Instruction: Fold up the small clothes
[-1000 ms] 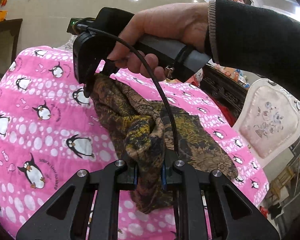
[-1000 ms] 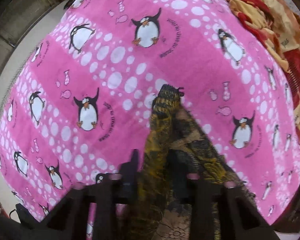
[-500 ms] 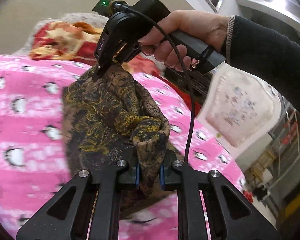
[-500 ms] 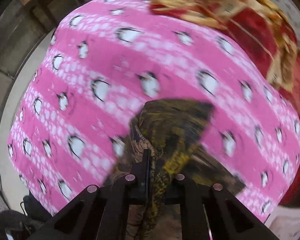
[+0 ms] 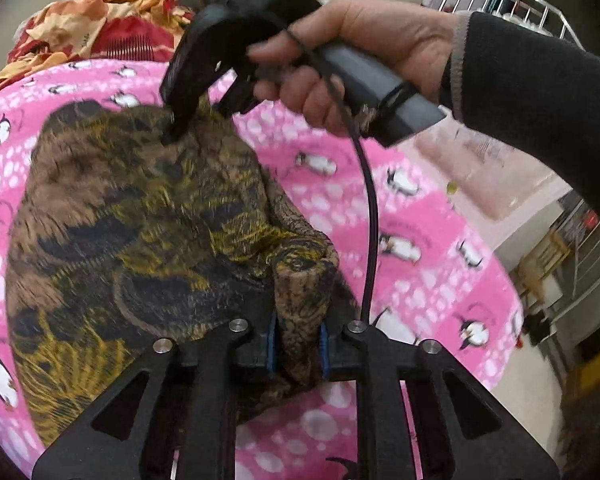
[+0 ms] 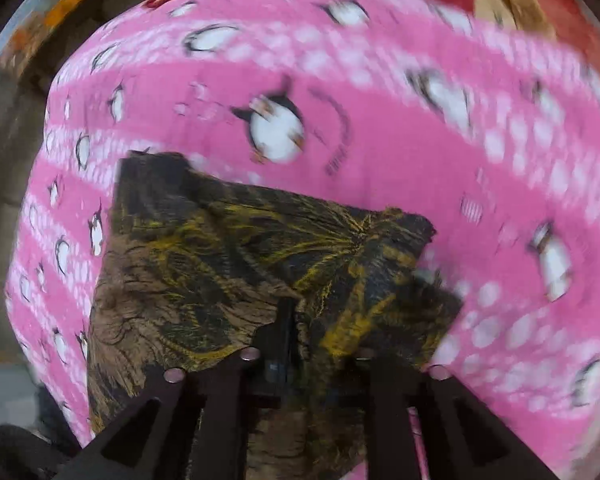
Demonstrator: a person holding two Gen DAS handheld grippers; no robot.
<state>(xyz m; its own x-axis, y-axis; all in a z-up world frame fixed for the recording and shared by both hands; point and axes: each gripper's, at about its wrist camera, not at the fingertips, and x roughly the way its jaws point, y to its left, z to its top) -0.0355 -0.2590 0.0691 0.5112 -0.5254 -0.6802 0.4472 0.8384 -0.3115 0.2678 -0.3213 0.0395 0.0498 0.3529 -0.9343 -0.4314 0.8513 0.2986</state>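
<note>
Brown-and-yellow patterned fabric garment (image 5: 148,216) hangs above the pink penguin-print blanket (image 5: 420,216), spanning lower centre to upper centre of frame. Left gripper (image 5: 296,344) clamps one corner; right gripper (image 5: 180,120) clamps the opposite corner, the held edge running between them.

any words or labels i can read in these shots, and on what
None readable.
Curved dark lettering beside the penguins on the pink penguin-print blanket: too blurred to read.
Brown and yellow patterned cloth, black left gripper, black right gripper: no text visible.
</note>
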